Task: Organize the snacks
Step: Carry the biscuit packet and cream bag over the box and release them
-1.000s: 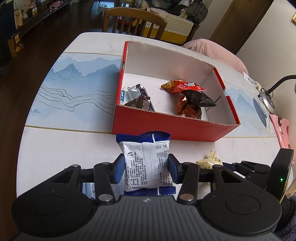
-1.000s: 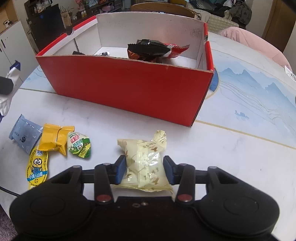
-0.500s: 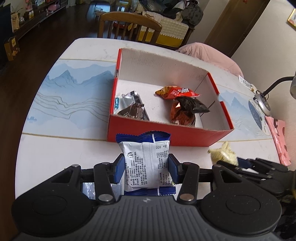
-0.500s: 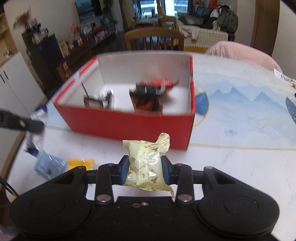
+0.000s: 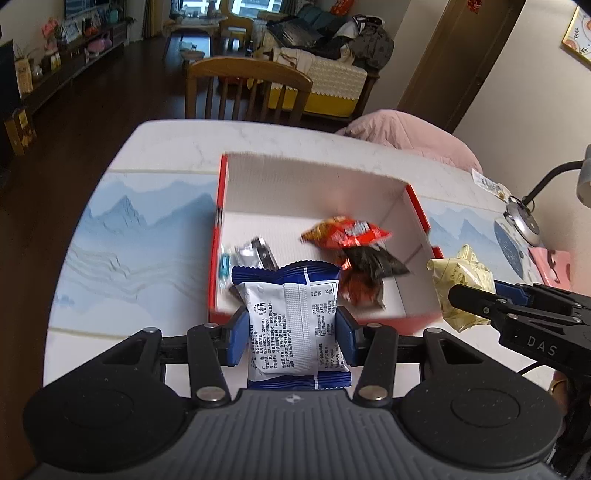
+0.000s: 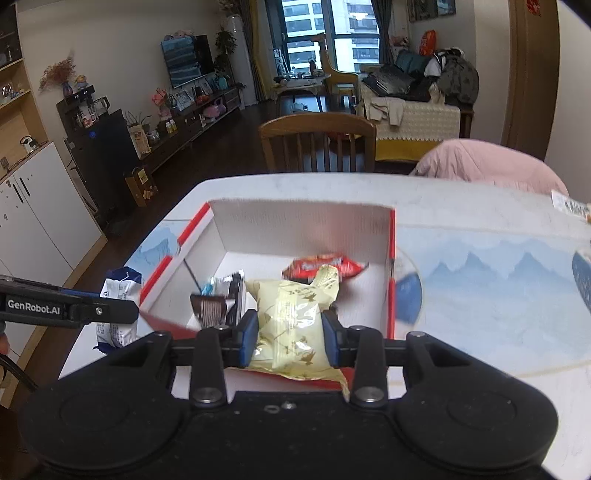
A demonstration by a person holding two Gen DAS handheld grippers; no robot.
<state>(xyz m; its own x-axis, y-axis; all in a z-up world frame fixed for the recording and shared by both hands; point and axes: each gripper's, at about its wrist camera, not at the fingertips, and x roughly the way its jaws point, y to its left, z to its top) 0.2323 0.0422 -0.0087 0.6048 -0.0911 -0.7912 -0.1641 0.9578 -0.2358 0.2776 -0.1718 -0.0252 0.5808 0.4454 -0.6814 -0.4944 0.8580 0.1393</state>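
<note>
L gripper (image 5: 291,334) clamps blue-white packet (image 5: 295,325); R gripper (image 6: 290,338) pinches yellow pouch (image 6: 295,321); carry both past near wall of red box (image 5: 415,205), release low over bare floor.

Dark wood floor (image 6: 236,147), wooden chair (image 6: 317,142), cluttered sofa (image 6: 417,107), tall windows (image 6: 332,33) behind.

I see the open box (image 5: 402,315) on the table (image 5: 155,206), a chair (image 5: 247,90) behind the far edge. Inside it, two packets (image 5: 255,254) lie at the left and two more (image 5: 364,258) at the right. My left gripper (image 5: 291,334) holds a packet (image 5: 291,325) over the near wall; my right gripper (image 6: 290,338) holds a pouch (image 6: 291,321) just right of it.
</note>
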